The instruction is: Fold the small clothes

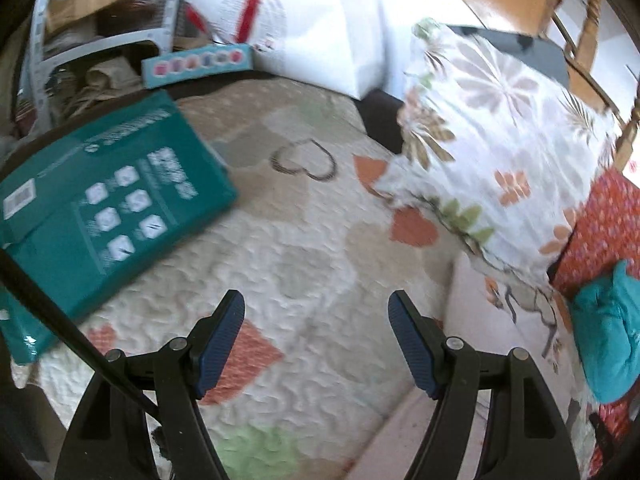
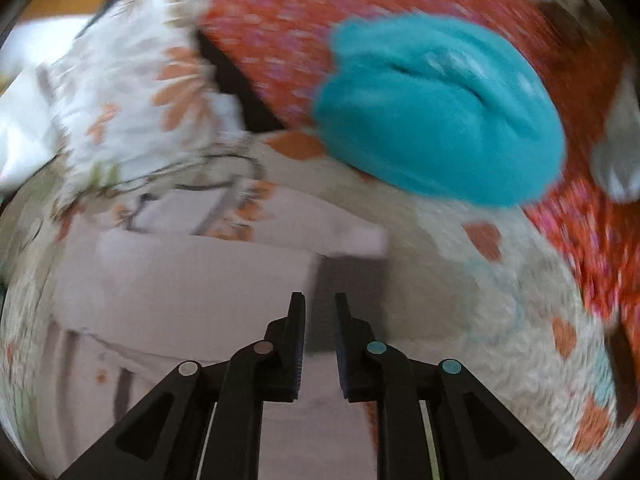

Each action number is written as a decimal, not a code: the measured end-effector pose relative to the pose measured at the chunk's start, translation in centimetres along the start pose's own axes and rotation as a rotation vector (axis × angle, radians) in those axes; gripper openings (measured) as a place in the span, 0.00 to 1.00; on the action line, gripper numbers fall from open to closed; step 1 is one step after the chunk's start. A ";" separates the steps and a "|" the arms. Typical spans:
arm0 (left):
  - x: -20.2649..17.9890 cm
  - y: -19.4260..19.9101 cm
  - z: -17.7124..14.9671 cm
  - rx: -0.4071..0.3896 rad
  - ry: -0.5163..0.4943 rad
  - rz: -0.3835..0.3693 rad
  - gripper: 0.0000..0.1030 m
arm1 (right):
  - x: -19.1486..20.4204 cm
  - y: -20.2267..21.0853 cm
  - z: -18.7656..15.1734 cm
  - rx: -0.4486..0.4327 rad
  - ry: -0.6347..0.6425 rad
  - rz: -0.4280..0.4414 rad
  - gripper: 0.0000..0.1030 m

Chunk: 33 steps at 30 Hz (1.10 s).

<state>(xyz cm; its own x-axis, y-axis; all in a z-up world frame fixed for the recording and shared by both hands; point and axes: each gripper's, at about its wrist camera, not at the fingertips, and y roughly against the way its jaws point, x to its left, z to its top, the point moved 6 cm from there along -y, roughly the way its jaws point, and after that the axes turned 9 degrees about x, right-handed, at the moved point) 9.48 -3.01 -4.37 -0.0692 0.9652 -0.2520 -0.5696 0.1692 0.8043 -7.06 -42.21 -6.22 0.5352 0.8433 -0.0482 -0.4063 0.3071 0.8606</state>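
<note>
A pale pink folded garment (image 2: 188, 276) lies on the quilted bed cover (image 1: 280, 248), just ahead of my right gripper (image 2: 320, 312); its edge also shows at the lower right of the left wrist view (image 1: 472, 320). My right gripper has its jaws a narrow gap apart and holds nothing; it hovers over the garment's right edge. My left gripper (image 1: 316, 312) is wide open and empty above the quilt, left of the garment. A teal bundle of cloth (image 2: 436, 108) rests on a red patterned cushion (image 2: 280, 32), beyond the garment. The right view is blurred by motion.
A floral pillow (image 1: 500, 152) lies at the right. A teal box (image 1: 108, 200) sits at the left on the quilt, with a white bag (image 1: 312, 28) and a cluttered shelf (image 1: 80, 40) behind. A wooden chair (image 1: 588, 40) stands far right.
</note>
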 end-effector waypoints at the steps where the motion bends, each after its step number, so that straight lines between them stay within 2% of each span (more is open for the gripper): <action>1: -0.6 -0.3 -0.1 0.011 -0.012 -0.004 0.71 | 2.1 0.1 0.6 -0.006 0.045 0.029 0.15; 5: -1.5 -1.1 0.1 0.027 -0.032 -0.004 0.71 | 9.8 -0.9 1.7 0.025 0.188 0.181 0.30; 6: -1.4 -1.2 0.3 0.027 -0.026 -0.002 0.71 | 13.1 -1.3 1.7 0.037 0.247 0.224 0.32; 11: 0.6 -1.4 1.5 0.025 0.052 -0.007 0.71 | 24.5 -3.1 1.2 0.086 0.431 0.342 0.43; 14: 2.4 -1.7 1.9 0.045 0.112 -0.028 0.71 | 28.4 -5.1 1.2 0.109 0.468 0.324 0.47; 16: 3.1 -1.9 2.1 0.057 0.136 -0.049 0.71 | 30.1 -7.4 1.5 0.147 0.464 0.278 0.48; 18: 3.5 -1.7 2.1 0.058 0.145 -0.061 0.71 | 30.7 -9.8 1.8 0.180 0.459 0.194 0.48; 19: 3.7 -1.7 2.1 0.057 0.147 -0.065 0.71 | 30.7 -10.5 1.8 0.195 0.455 0.183 0.44; 20: 3.9 -1.7 2.1 0.060 0.151 -0.069 0.72 | 30.7 -11.2 1.7 0.220 0.439 0.180 0.21; 21: 4.1 -1.7 2.0 0.066 0.155 -0.074 0.72 | 30.4 -11.4 1.7 0.229 0.417 0.190 0.17; 26: 5.7 -2.1 1.7 0.097 0.184 -0.086 0.72 | 31.3 -10.7 2.4 0.225 0.368 0.234 0.10; 28: 6.5 -2.2 1.6 0.106 0.202 -0.086 0.72 | 32.8 -10.6 2.5 0.221 0.374 0.253 0.05; 33: 7.5 -2.0 1.6 0.108 0.224 -0.091 0.72 | 37.7 -11.6 1.3 0.234 0.435 0.269 0.05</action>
<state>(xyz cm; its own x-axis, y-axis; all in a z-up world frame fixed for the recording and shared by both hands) 11.43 4.24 -6.99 -0.2081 0.8790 -0.4289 -0.4920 0.2849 0.8226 18.84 -14.53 -17.32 0.0609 0.9978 0.0266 -0.2847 -0.0082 0.9586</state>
